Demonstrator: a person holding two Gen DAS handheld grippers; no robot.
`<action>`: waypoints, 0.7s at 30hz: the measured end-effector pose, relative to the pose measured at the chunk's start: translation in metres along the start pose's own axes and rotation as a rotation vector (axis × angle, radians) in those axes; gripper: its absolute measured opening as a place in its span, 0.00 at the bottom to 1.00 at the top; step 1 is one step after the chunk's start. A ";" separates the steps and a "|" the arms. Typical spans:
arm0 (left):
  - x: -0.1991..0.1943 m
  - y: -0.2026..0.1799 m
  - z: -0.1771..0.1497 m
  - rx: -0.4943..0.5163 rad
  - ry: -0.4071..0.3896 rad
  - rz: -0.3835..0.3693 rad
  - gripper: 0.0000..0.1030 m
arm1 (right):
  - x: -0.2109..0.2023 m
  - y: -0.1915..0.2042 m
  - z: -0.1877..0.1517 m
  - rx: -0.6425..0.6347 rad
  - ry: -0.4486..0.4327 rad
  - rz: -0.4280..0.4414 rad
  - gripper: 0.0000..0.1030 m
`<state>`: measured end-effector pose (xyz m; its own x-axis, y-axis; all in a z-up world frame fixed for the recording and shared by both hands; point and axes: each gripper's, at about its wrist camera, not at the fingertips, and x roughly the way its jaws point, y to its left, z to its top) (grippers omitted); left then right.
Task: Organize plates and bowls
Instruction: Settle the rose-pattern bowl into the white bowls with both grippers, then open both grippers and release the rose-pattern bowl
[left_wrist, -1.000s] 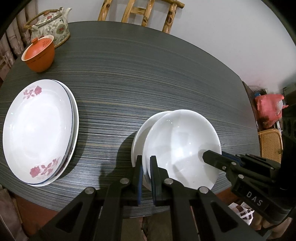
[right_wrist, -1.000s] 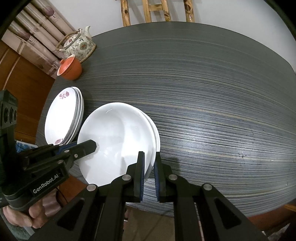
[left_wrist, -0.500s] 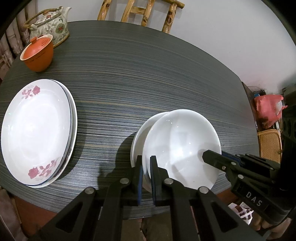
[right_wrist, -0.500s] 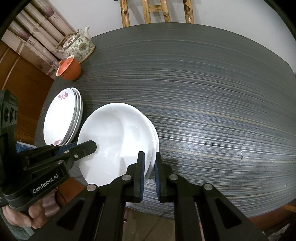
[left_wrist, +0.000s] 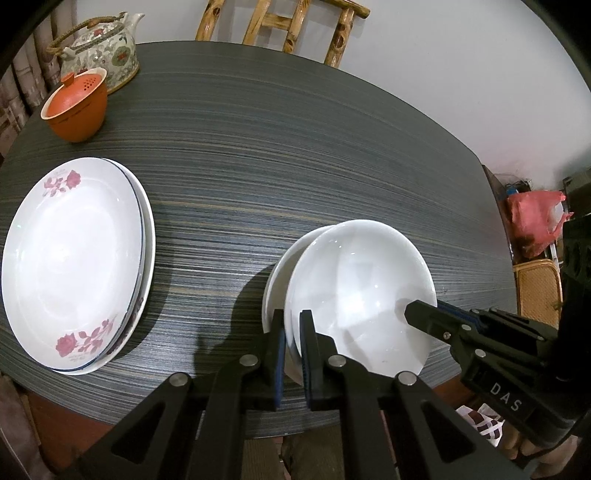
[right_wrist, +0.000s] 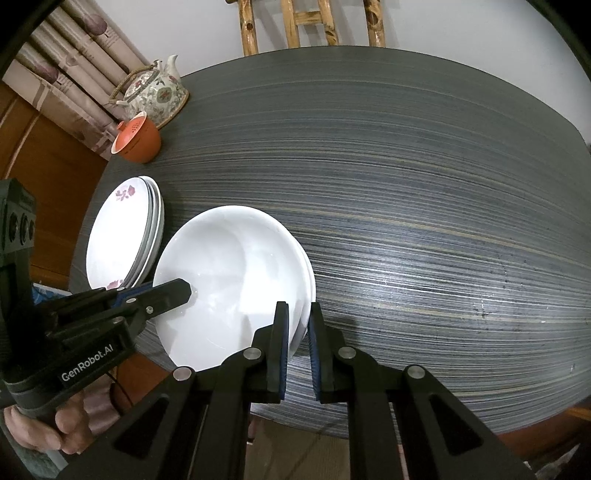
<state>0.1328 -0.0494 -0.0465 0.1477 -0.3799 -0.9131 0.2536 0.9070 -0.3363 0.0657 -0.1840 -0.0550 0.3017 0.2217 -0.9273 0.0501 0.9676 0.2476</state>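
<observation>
Two plain white bowls sit nested near the table's front edge; the top bowl (left_wrist: 354, 291) (right_wrist: 229, 273) lies slightly offset over the lower bowl (left_wrist: 275, 273). My left gripper (left_wrist: 292, 323) is shut on the top bowl's near left rim, and it also shows in the right wrist view (right_wrist: 181, 290). My right gripper (right_wrist: 298, 317) is shut on the opposite rim, seen from the side in the left wrist view (left_wrist: 423, 312). A stack of rose-patterned plates (left_wrist: 74, 258) (right_wrist: 122, 236) lies to the left of the bowls.
An orange lidded cup (left_wrist: 75, 107) and a floral teapot (left_wrist: 99, 55) stand at the table's far left. A bamboo chair (left_wrist: 280, 26) is behind the dark striped table (left_wrist: 295, 147). A red bag (left_wrist: 532, 221) and wicker basket (left_wrist: 535, 288) sit off the right edge.
</observation>
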 end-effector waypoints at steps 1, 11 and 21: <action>0.000 0.000 0.000 0.001 -0.001 0.000 0.07 | 0.000 0.000 0.000 0.000 0.000 -0.001 0.12; -0.004 -0.009 -0.002 0.022 -0.012 0.038 0.07 | 0.000 -0.001 -0.001 0.005 -0.005 -0.003 0.12; -0.004 -0.026 -0.004 0.055 -0.017 0.097 0.11 | 0.001 -0.003 -0.002 0.017 -0.002 0.001 0.12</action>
<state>0.1216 -0.0705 -0.0351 0.1905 -0.2944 -0.9365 0.2890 0.9285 -0.2331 0.0644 -0.1861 -0.0570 0.3036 0.2229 -0.9264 0.0659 0.9650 0.2538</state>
